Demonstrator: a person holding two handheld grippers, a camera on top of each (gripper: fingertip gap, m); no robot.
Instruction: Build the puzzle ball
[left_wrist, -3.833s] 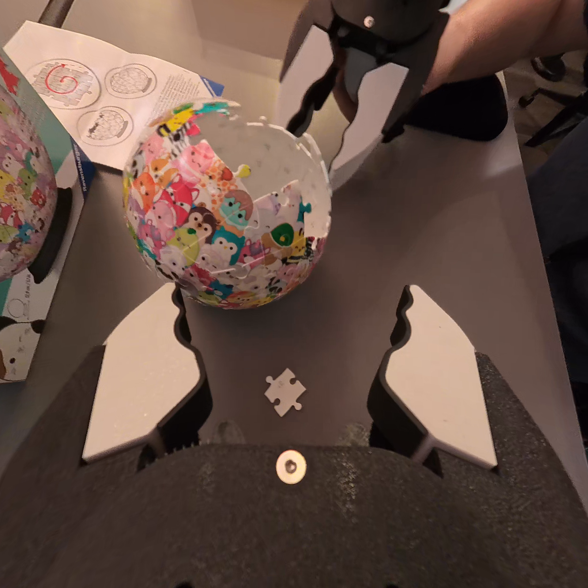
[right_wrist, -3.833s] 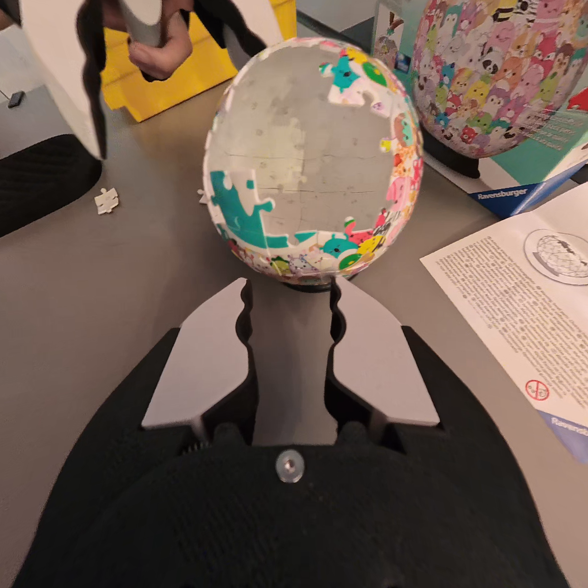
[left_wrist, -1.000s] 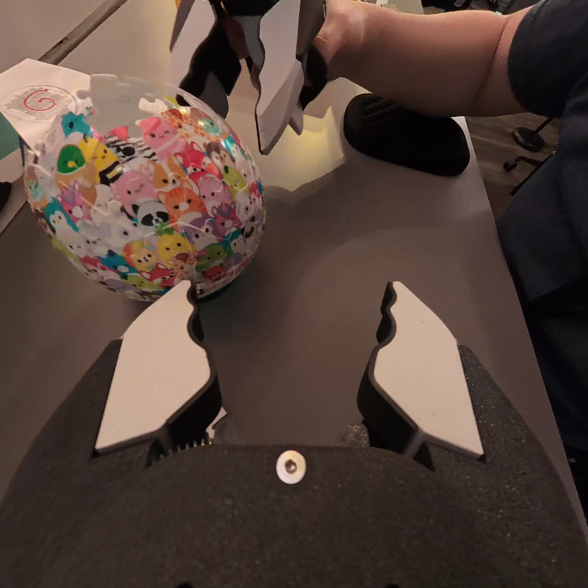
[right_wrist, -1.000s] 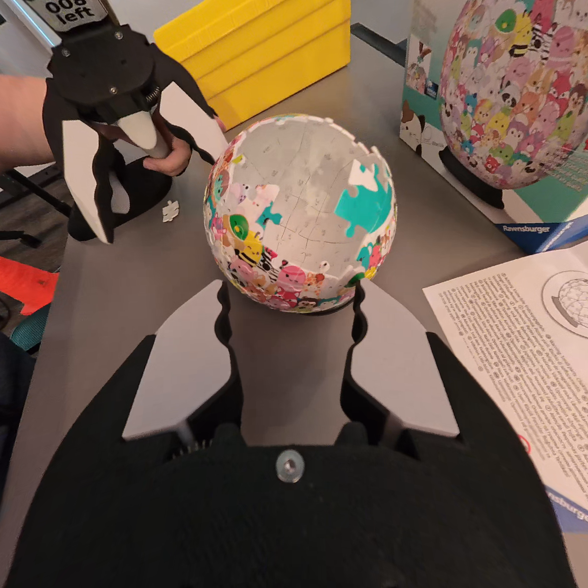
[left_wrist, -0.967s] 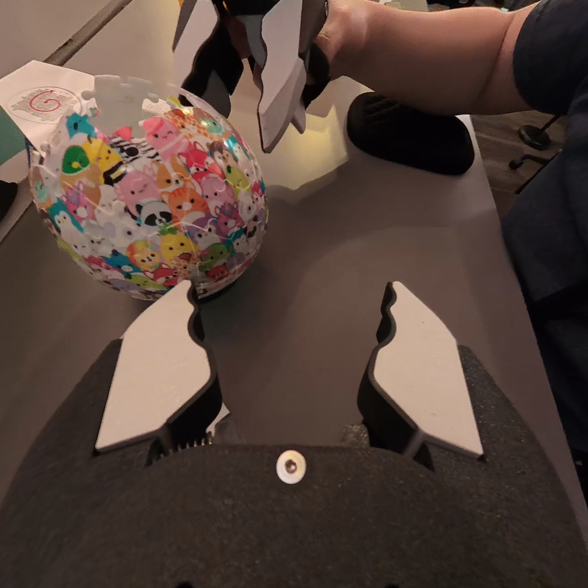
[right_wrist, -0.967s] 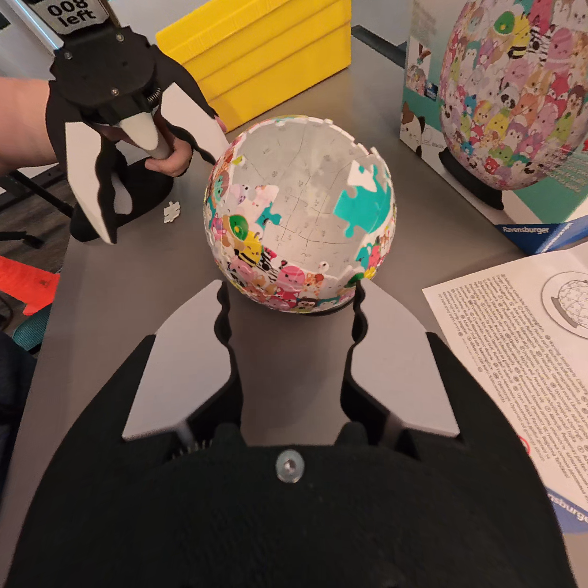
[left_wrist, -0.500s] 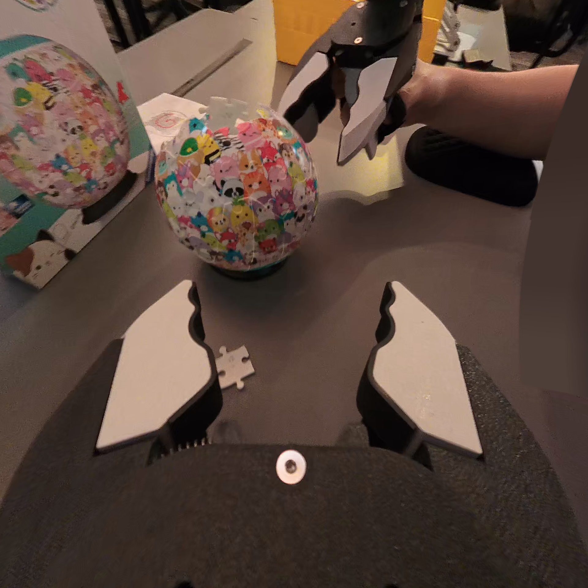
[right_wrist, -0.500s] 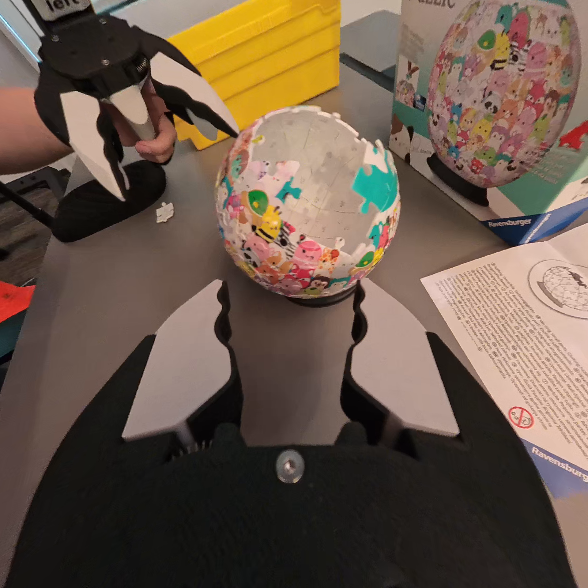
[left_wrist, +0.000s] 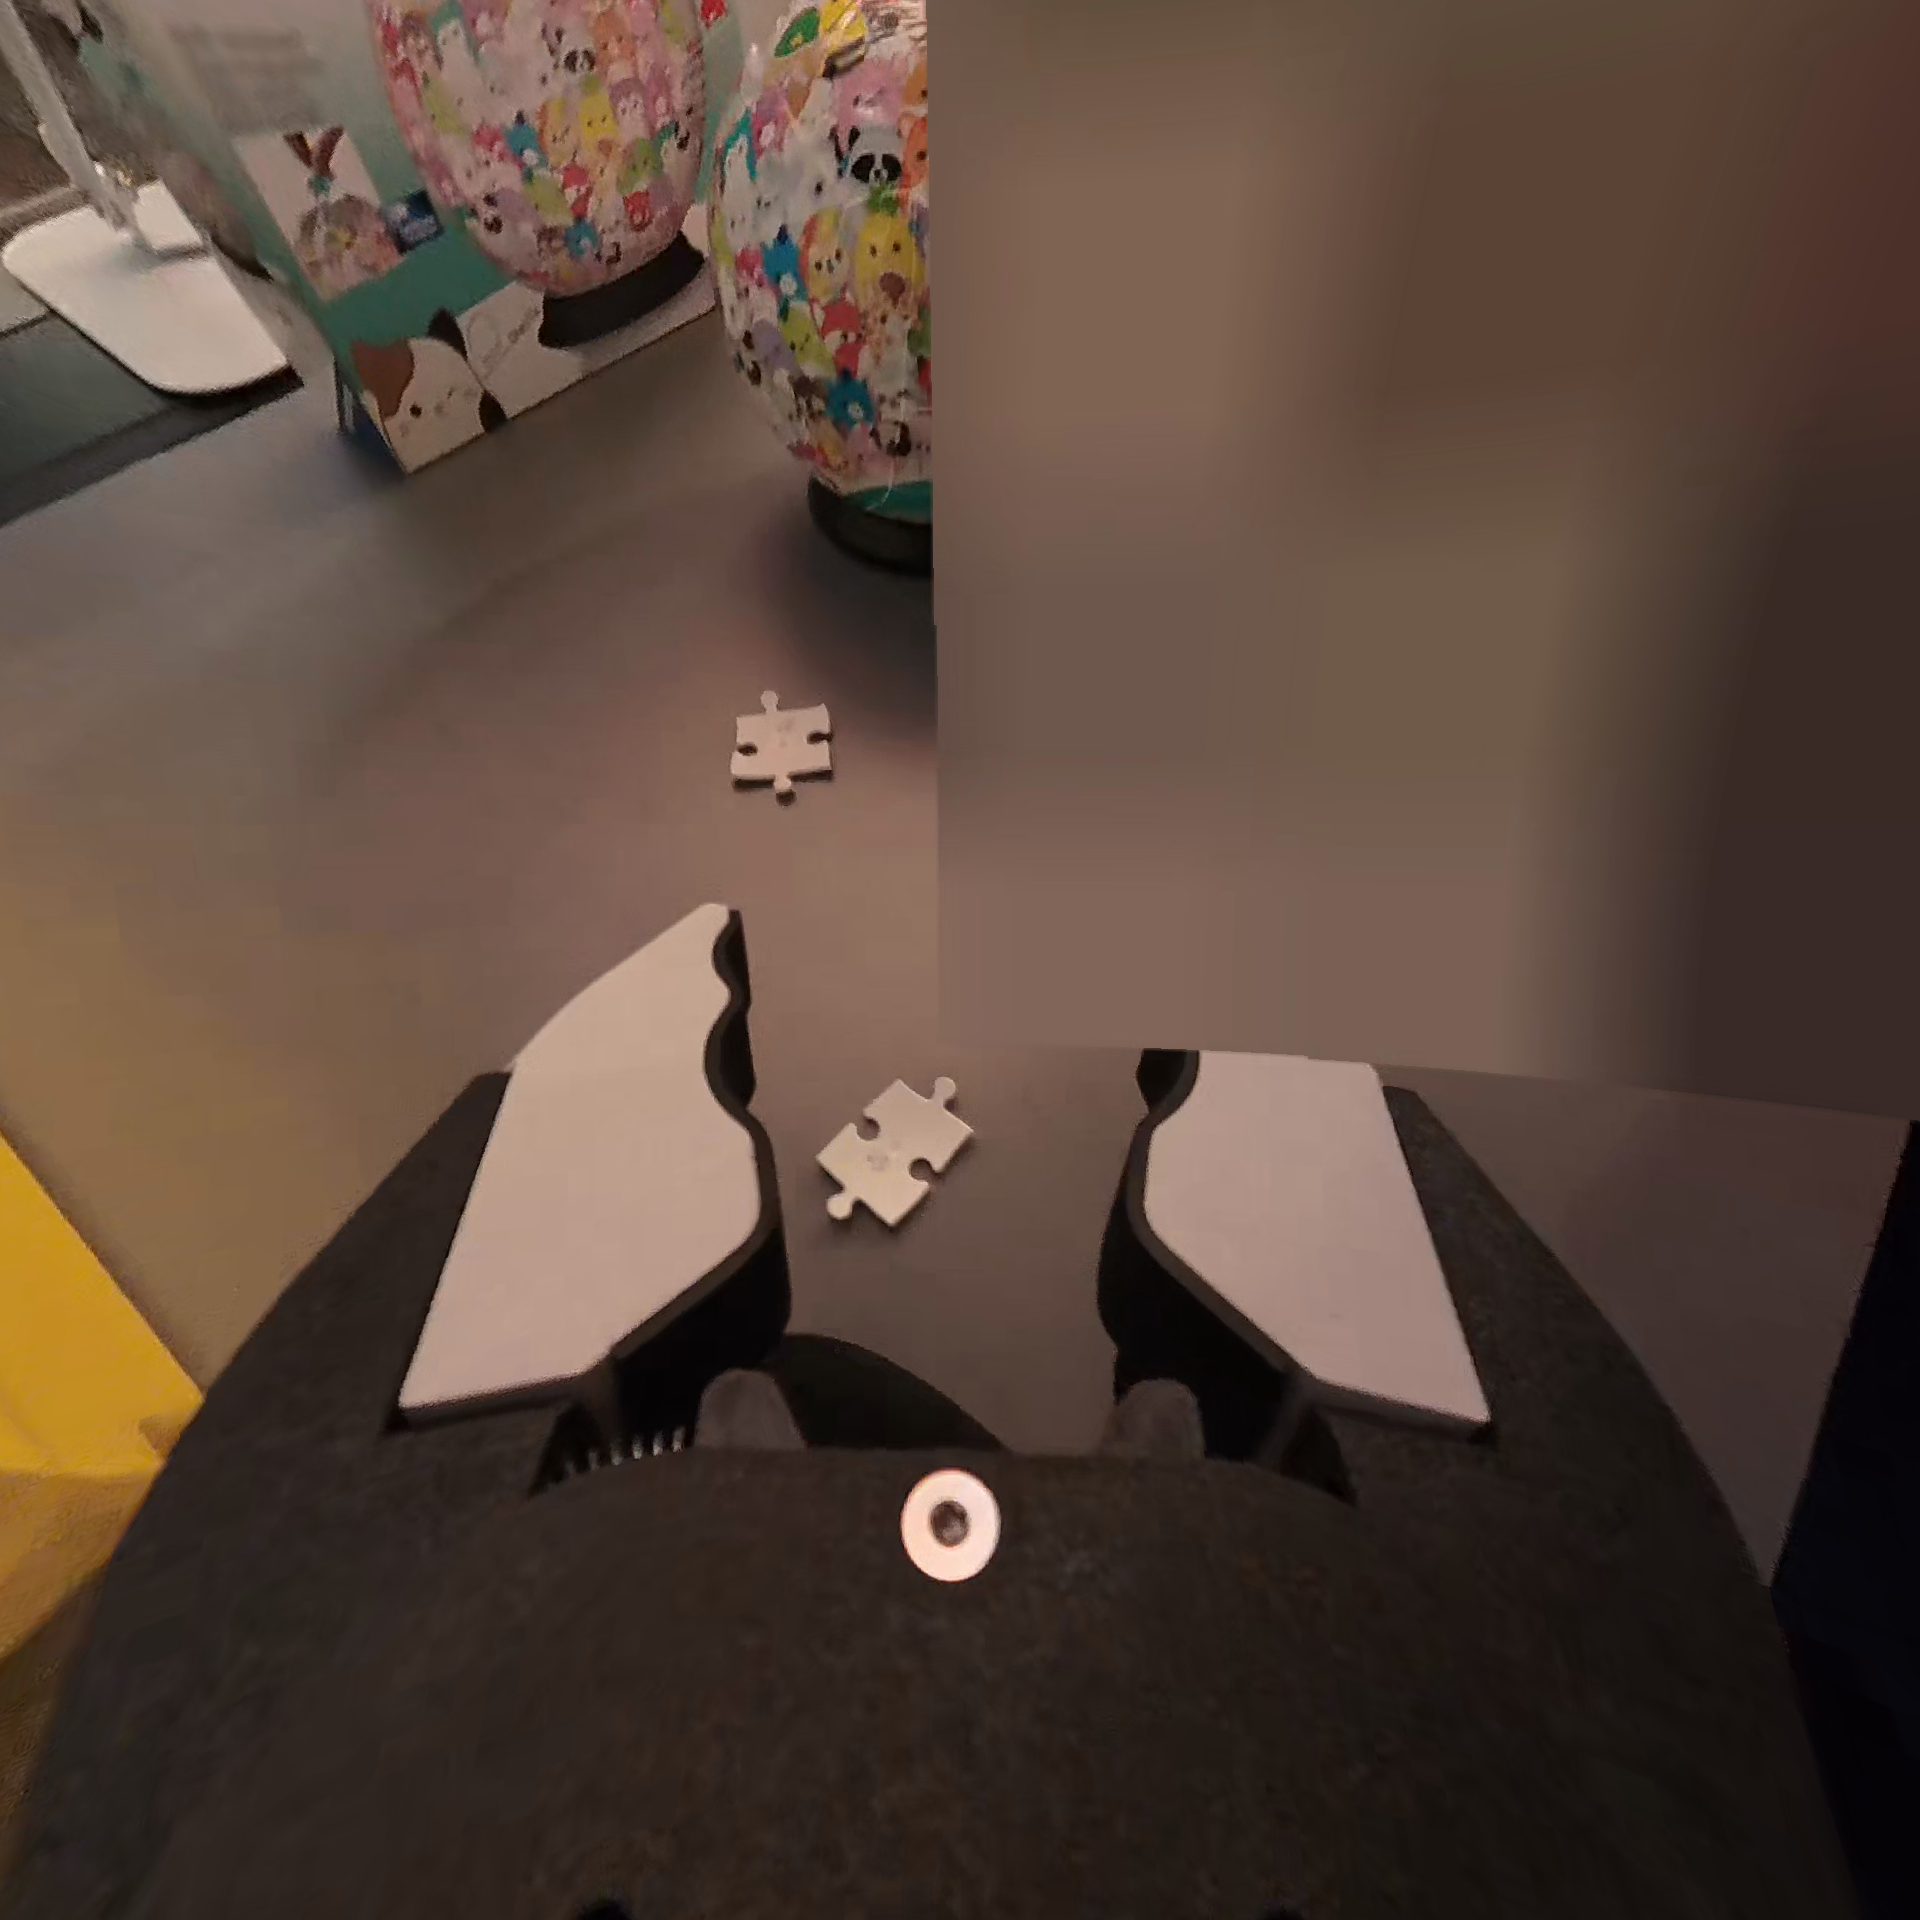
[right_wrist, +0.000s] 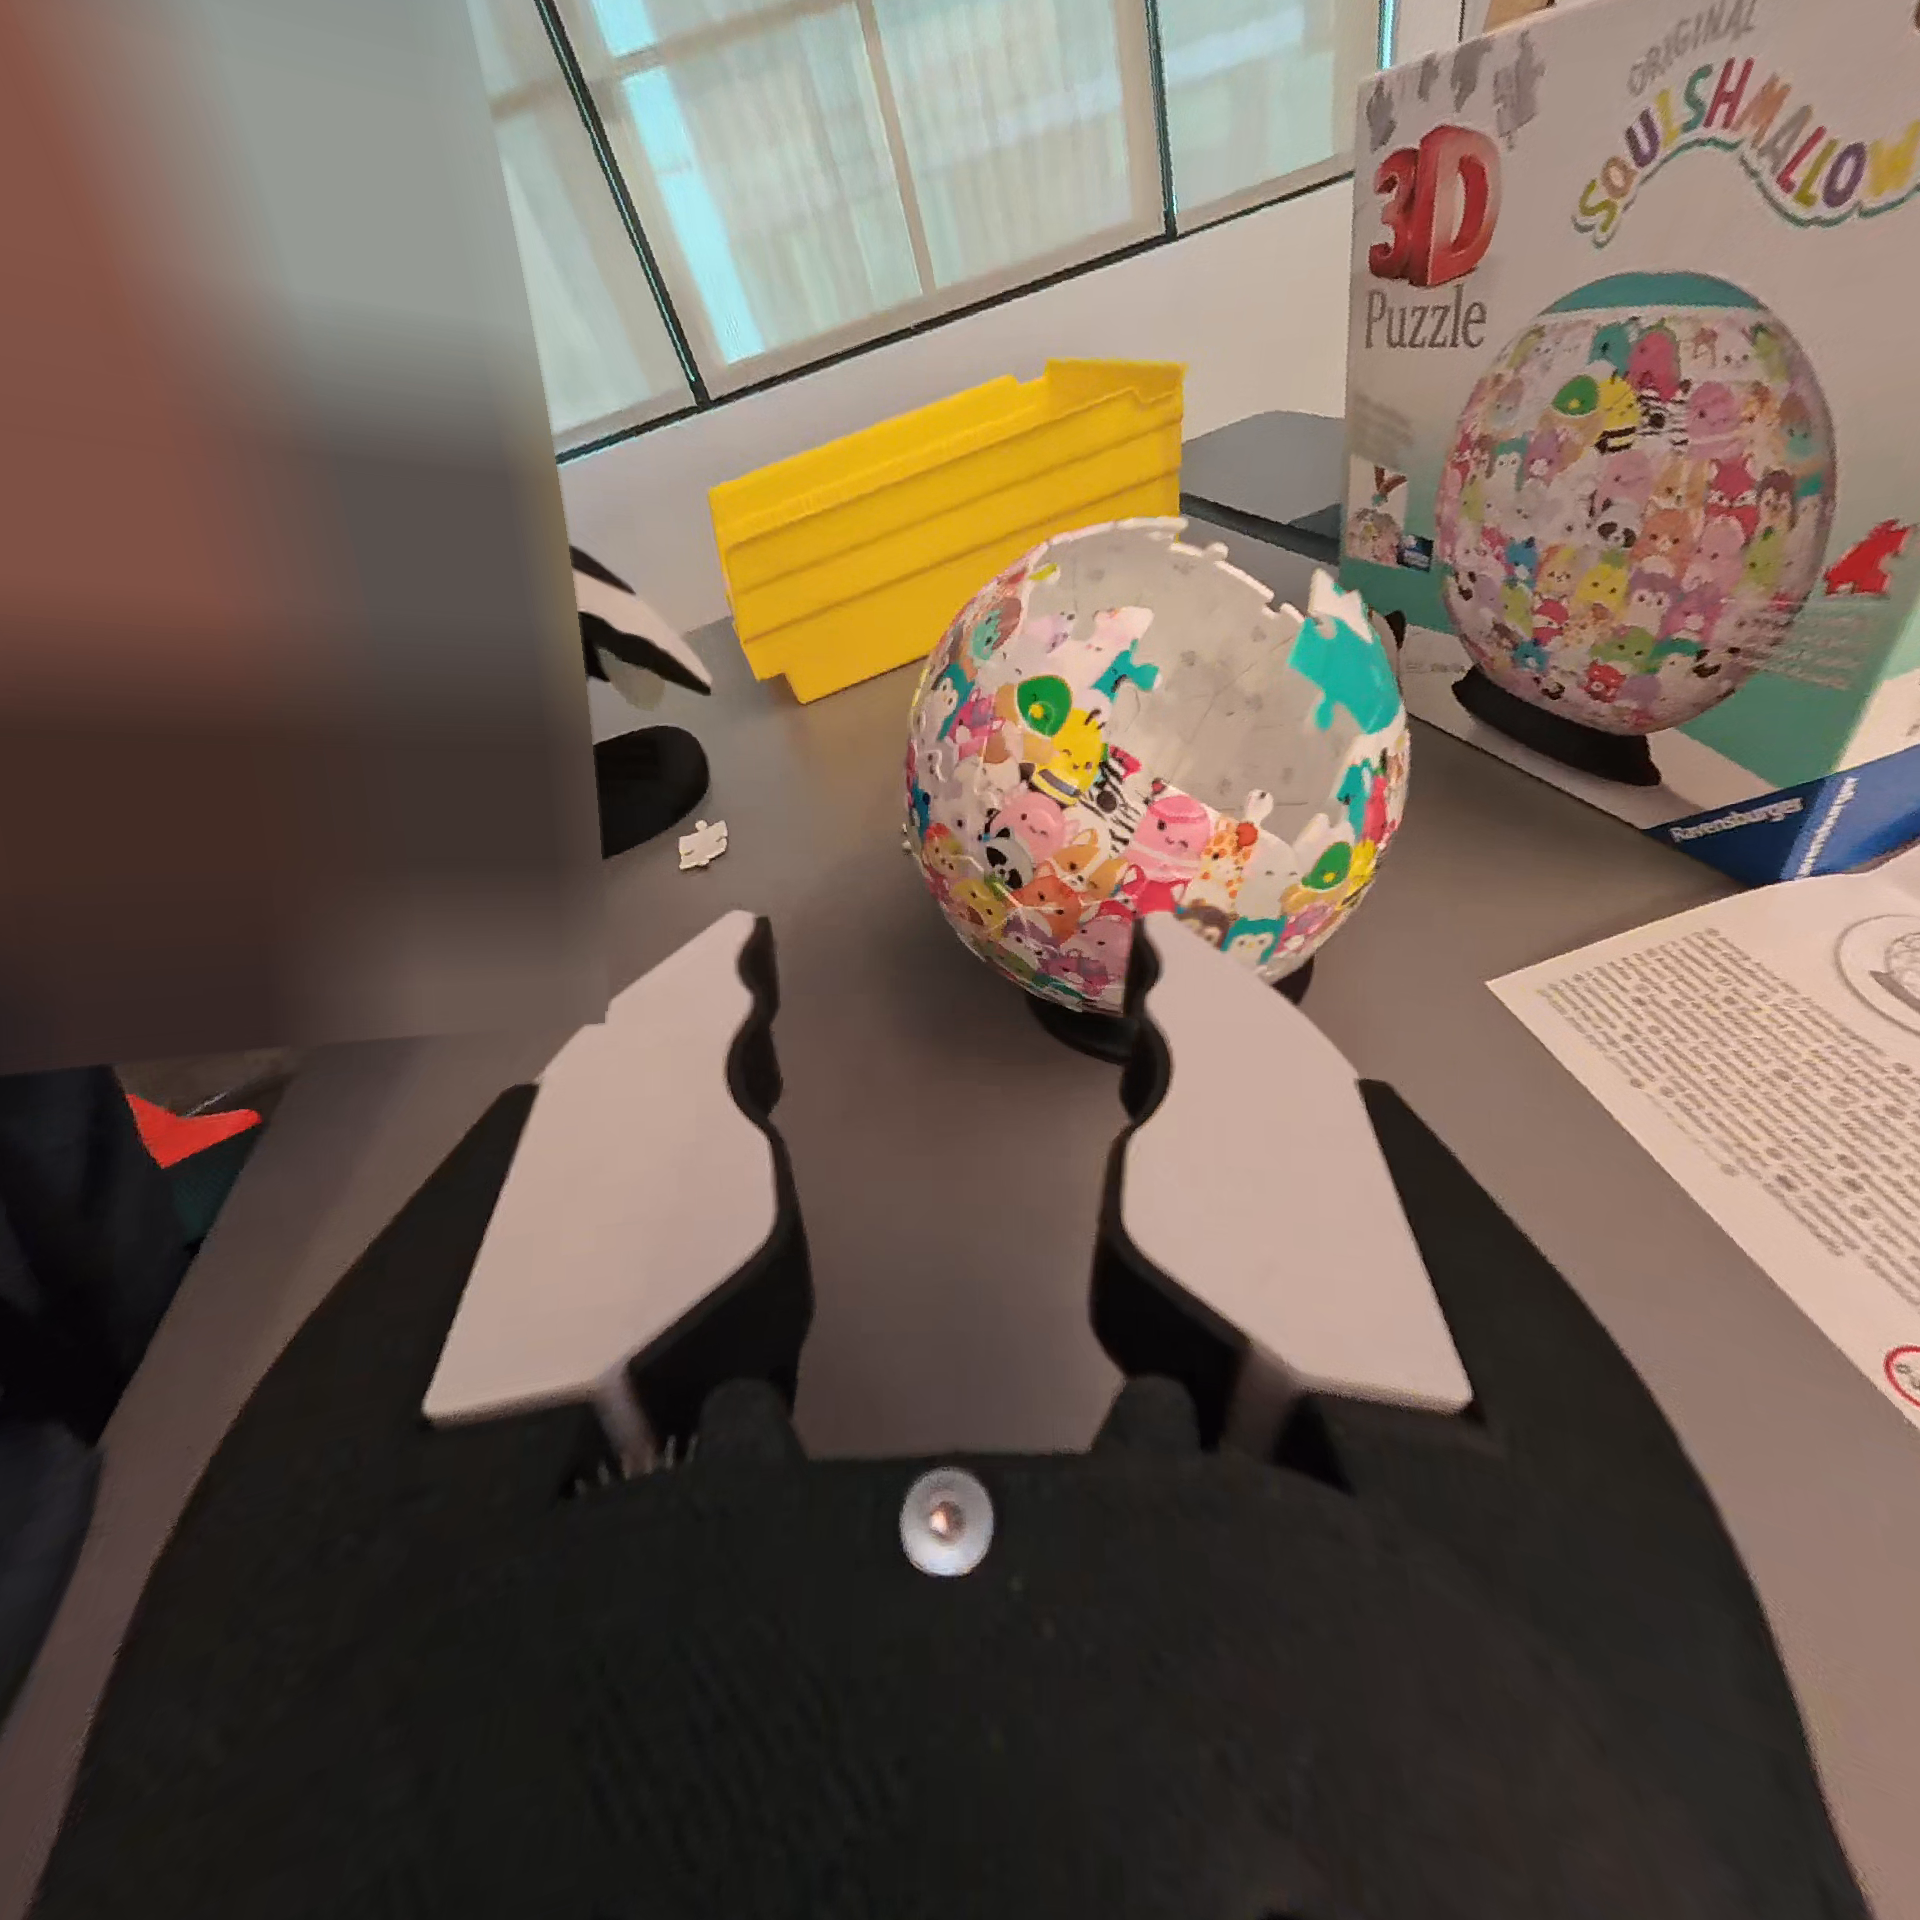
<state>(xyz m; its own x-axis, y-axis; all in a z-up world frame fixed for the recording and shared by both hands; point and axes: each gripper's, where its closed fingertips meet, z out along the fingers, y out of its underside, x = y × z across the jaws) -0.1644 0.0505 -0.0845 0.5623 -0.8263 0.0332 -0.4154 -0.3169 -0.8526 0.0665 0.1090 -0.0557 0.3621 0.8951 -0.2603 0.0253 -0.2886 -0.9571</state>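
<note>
Left wrist view. Left tongs (left_wrist: 940, 1081): fingers apart, empty, low over the desk (left_wrist: 436, 727). Near piece (left_wrist: 896, 1151): white back up, flat on the desk between the two fingers, closer to the left finger; long axis runs diagonally, near-left to far-right. Far piece (left_wrist: 781, 744): same side up, straight ahead beyond the fingertips, between the tongs and the puzzle ball (left_wrist: 826, 249). Ball on its dark stand, far centre, right half hidden by a masking patch. Puzzle box (left_wrist: 457, 260) to the ball's left. Nearer arm for either loose piece: left. Half a second ago one piece lay by the left finger and the ball stood close ahead; now the ball is well apart and two pieces show.

Right wrist view. Right tongs (right_wrist: 951, 940): fingers apart, empty. Puzzle ball (right_wrist: 1153, 758) ahead, slightly right, top open, unfinished; right fingertip overlaps its lower edge, contact probably none. Yellow bin (right_wrist: 945, 520) behind. Leaflet (right_wrist: 1714, 1060) right. Earlier the ball sat centred between the fingertips; the view has since tilted up.
</note>
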